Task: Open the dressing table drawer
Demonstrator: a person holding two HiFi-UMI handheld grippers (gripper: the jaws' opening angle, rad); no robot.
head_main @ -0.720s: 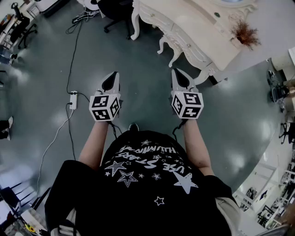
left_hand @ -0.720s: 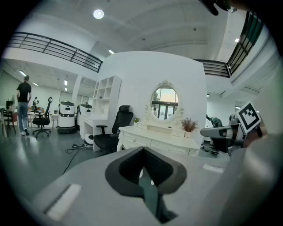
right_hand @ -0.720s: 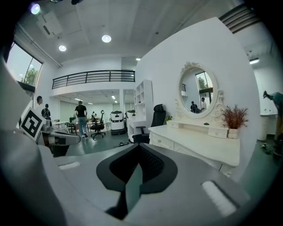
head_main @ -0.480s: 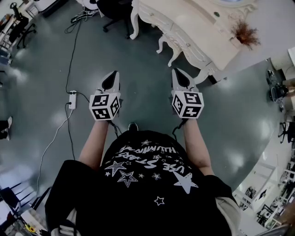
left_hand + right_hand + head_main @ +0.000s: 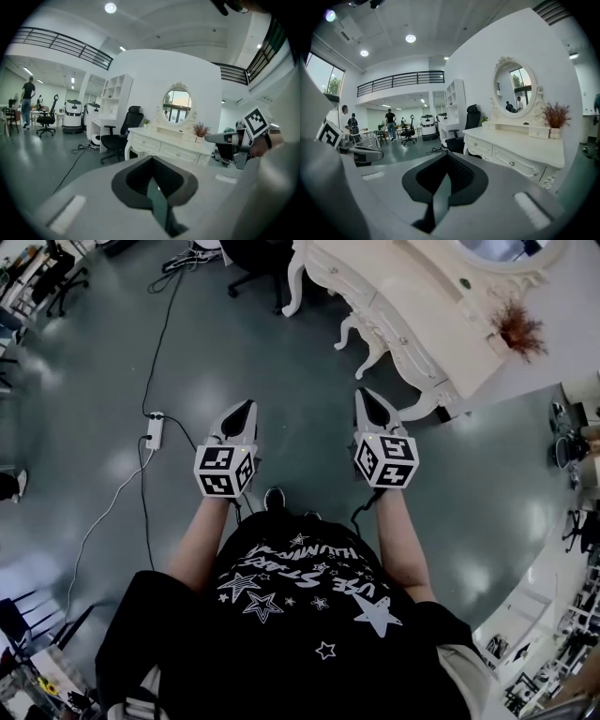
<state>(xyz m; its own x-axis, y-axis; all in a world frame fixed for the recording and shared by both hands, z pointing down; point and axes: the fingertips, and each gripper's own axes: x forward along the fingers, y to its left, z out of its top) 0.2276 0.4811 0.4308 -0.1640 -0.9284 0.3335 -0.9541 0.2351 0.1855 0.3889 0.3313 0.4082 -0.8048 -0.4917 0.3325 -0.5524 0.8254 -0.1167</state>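
Note:
The cream dressing table stands ahead and to the right, its drawer fronts facing me, all shut. Both grippers are held side by side above the floor, short of the table. My left gripper is shut and holds nothing. My right gripper is also shut and empty, its tip close to a carved table leg. In the left gripper view the table lies beyond the shut left gripper. The right gripper view shows a knobbed drawer to the right of the shut right gripper.
A black office chair stands left of the table. A power strip and its cables lie on the floor to my left. A dried plant and oval mirror sit on the table. People stand far off.
The head view has shifted a little, so the table and both grippers sit slightly lower and further right in frame. Both grippers stay shut and level with each other.

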